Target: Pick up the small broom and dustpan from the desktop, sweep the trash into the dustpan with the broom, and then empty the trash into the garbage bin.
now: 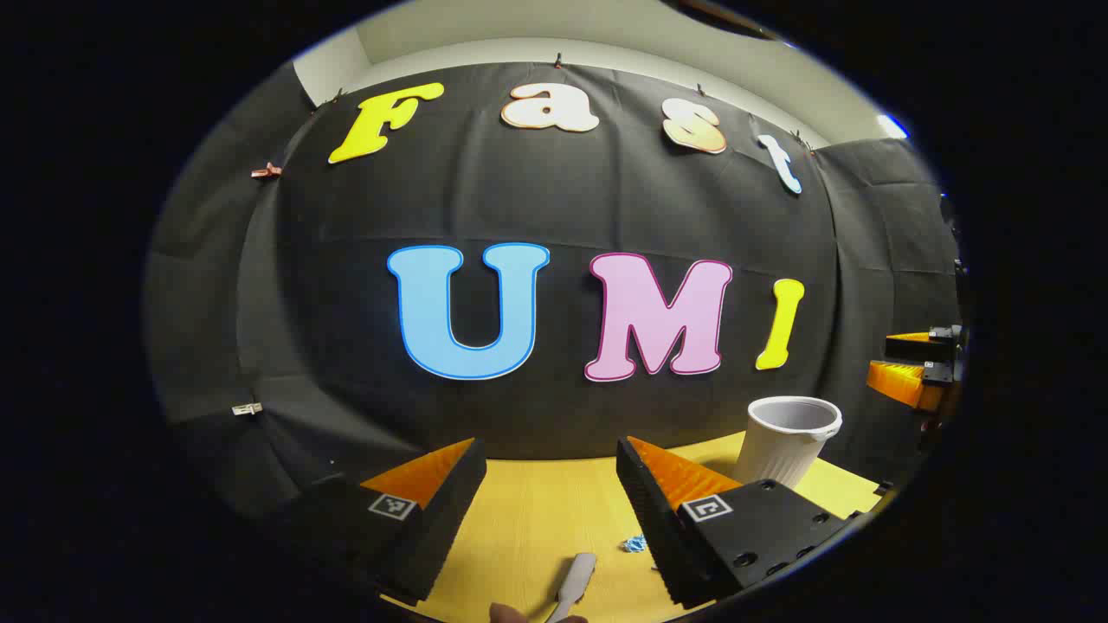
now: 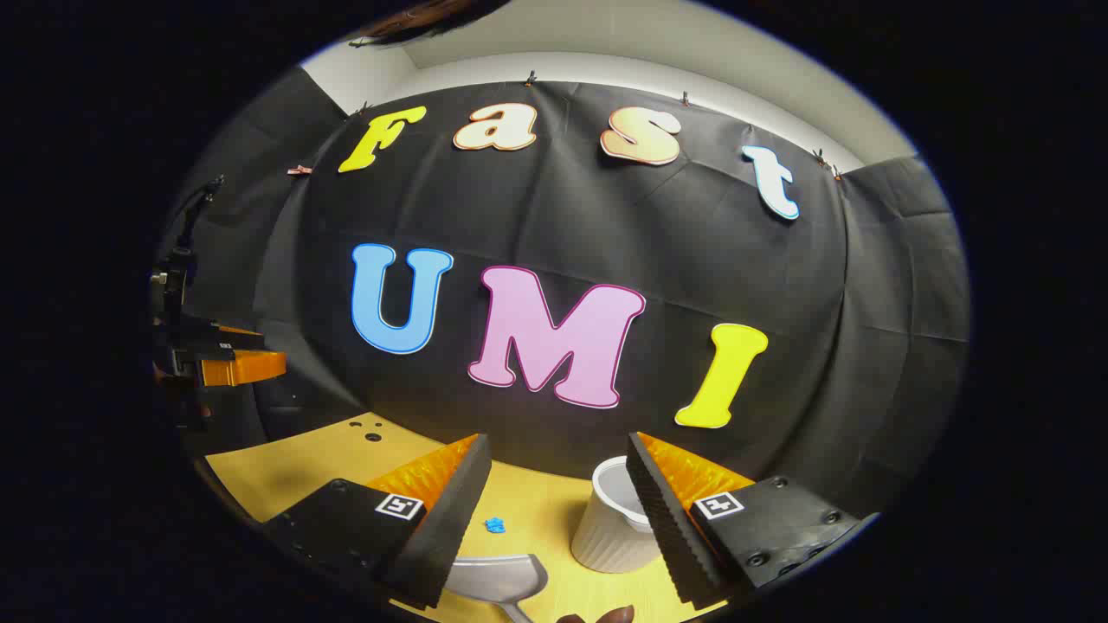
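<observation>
In the left gripper view my left gripper (image 1: pixel 550 446) stands open above the yellow desktop (image 1: pixel 537 519). Below it lies a pale handle (image 1: pixel 573 585); whether it is the broom's or the dustpan's I cannot tell. A small blue scrap of trash (image 1: pixel 634 543) lies beside the right finger. The white ribbed garbage bin (image 1: pixel 792 437) stands upright at the right. In the right gripper view my right gripper (image 2: pixel 558 439) is open too, with nothing in it. A pale grey dustpan (image 2: pixel 498 578) rests under it, the blue scrap (image 2: pixel 494 524) just beyond, and the bin (image 2: pixel 610 528) partly behind the right finger.
The black cloth wall closes the desk's far side. My right gripper (image 1: pixel 913 363) hangs far right in the left gripper view, and my left gripper (image 2: pixel 229 362) far left in the right gripper view. Small holes (image 2: pixel 368 430) mark the desktop. A fingertip (image 2: pixel 606 616) shows at the bottom.
</observation>
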### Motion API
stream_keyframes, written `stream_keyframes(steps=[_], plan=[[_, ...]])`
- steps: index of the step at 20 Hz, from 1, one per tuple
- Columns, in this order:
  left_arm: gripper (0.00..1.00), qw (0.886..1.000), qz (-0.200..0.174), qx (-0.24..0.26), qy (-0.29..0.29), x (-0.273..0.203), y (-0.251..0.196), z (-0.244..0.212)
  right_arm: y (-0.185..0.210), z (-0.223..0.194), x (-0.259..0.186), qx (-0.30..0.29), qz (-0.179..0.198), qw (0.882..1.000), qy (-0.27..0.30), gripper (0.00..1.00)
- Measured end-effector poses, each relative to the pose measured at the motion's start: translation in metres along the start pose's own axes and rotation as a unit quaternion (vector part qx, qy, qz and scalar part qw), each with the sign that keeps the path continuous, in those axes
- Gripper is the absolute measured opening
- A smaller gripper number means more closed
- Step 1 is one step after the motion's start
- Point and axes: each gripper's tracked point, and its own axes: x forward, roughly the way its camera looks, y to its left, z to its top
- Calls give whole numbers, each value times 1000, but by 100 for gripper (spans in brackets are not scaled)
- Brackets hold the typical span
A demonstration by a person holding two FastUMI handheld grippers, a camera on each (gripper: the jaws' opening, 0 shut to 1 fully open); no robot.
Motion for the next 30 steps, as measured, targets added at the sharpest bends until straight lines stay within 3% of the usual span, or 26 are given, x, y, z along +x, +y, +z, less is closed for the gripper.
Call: stream_keyframes(steps=[1, 2, 13, 14, 16, 19, 22, 28, 30], plan=[[95, 1000, -2, 3, -2, 0, -2, 3, 3, -2, 1, 1, 5, 1000, 2, 93], [95, 1000, -4, 5, -3, -1, -3, 2, 6, -4, 2, 1, 11, 1000, 6, 98], [95, 1000, -14, -4, 3, 3, -1, -5, 13, -25, 0, -26, 39, 997, 54, 97], [95, 1000, -15, -4, 5, 5, 1, -8, 17, -31, 1, -27, 51, 996, 65, 93], [95, 1000, -17, -4, 8, 6, 2, -11, 23, -66, -3, -35, 82, 985, 145, 97], [95, 1000, -20, -6, 13, 8, 3, -18, 26, -141, -15, -35, 119, 953, 278, 98], [95, 1000, -20, -5, 23, 8, 5, -30, 33, -210, -48, -9, 158, 897, 412, 98], [95, 999, -19, -5, 36, 8, 5, -46, 30, -304, -73, -59, 179, 803, 565, 98], [95, 999, -18, -1, 39, 7, 7, -52, 40, -323, -67, -61, 179, 786, 588, 96]])
